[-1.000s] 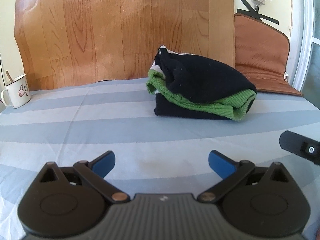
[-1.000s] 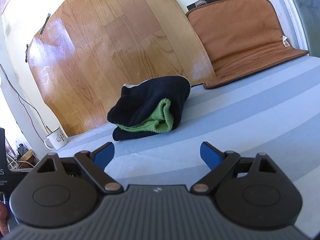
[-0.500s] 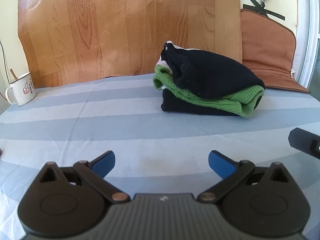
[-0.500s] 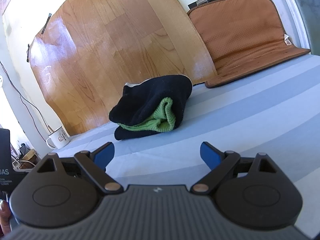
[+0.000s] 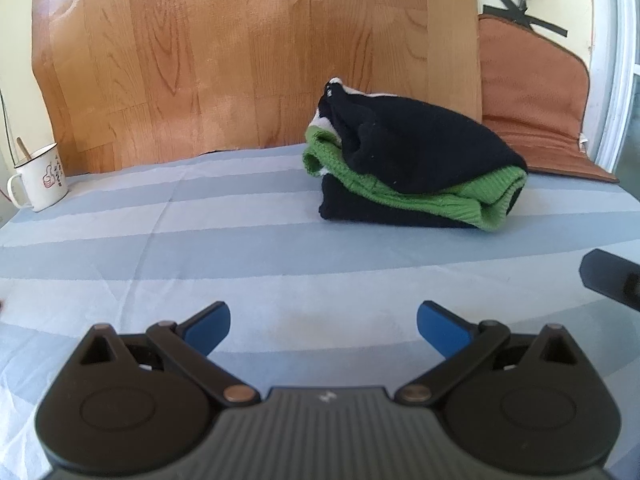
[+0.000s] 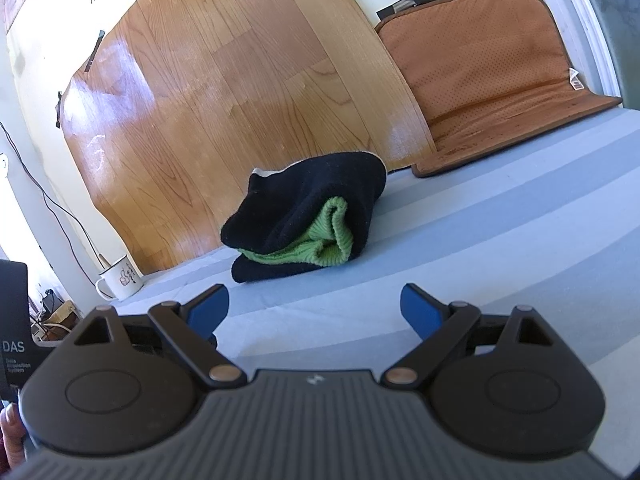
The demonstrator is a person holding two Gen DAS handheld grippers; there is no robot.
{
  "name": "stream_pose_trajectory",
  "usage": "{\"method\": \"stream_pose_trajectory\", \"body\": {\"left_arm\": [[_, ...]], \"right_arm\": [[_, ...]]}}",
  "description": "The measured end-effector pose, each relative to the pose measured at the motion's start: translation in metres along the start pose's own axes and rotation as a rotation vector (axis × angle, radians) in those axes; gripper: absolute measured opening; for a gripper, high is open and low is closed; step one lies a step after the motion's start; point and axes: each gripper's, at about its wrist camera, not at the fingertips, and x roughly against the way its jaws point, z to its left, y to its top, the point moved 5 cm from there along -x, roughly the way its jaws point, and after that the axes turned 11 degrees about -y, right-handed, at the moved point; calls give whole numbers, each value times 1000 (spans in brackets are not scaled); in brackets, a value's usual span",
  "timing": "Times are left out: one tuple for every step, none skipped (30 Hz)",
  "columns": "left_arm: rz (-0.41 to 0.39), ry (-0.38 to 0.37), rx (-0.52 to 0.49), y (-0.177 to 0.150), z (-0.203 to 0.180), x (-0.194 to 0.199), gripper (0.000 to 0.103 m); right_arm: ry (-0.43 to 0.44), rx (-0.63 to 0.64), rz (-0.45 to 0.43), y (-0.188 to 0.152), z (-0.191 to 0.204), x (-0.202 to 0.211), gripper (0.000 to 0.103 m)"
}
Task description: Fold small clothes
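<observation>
- Far left, a white enamel mug [image 5: 40,176] stands upright on the striped cloth [image 5: 200,240], handle turned to the left, a stick poking out of it, right by the foot of the wood-grain sheet [image 5: 240,60] taped to the wall.
- Low in the left wrist view sits the left gripper [image 5: 323,325], blue pads spread wide with nothing between them, above bare cloth and well short of the clothes.
- Right of centre, there's the folded garment [image 5: 416,148]: black knit wrapped over a green ribbed layer, a sliver of white showing at the back top.
- From the left camera its long axis runs left to right across the cloth, tilting a little toward the near right, with the rolled green end pointing right.
- It lies flat near the back of the cloth, just in front of the wood-grain sheet.
- Over to the right gripper [image 6: 315,312]: fingers also parted and empty; it faces that green end of the bundle from a distance.
- Far right, a brown padded mat [image 6: 488,80] leans against the wall, its lower edge resting on the cloth, apart from the garment.
</observation>
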Motion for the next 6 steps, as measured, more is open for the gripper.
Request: {"method": "stream_pose_trajectory", "body": {"left_arm": [[-5, -2, -3, 0, -1, 0, 103], [-9, -6, -7, 0, -2, 1, 103], [-11, -9, -10, 0, -3, 2, 103], [-12, -9, -11, 0, -3, 1, 103], [-9, -9, -10, 0, -3, 1, 103], [-2, -10, -6, 0, -3, -1, 103]], "right_arm": [[0, 0, 0, 0, 0, 0, 94], [0, 0, 0, 0, 0, 0, 94], [-1, 0, 0, 0, 0, 0, 94], [-1, 0, 0, 0, 0, 0, 94], [-1, 0, 0, 0, 0, 0, 94], [-1, 0, 0, 0, 0, 0, 94]]}}
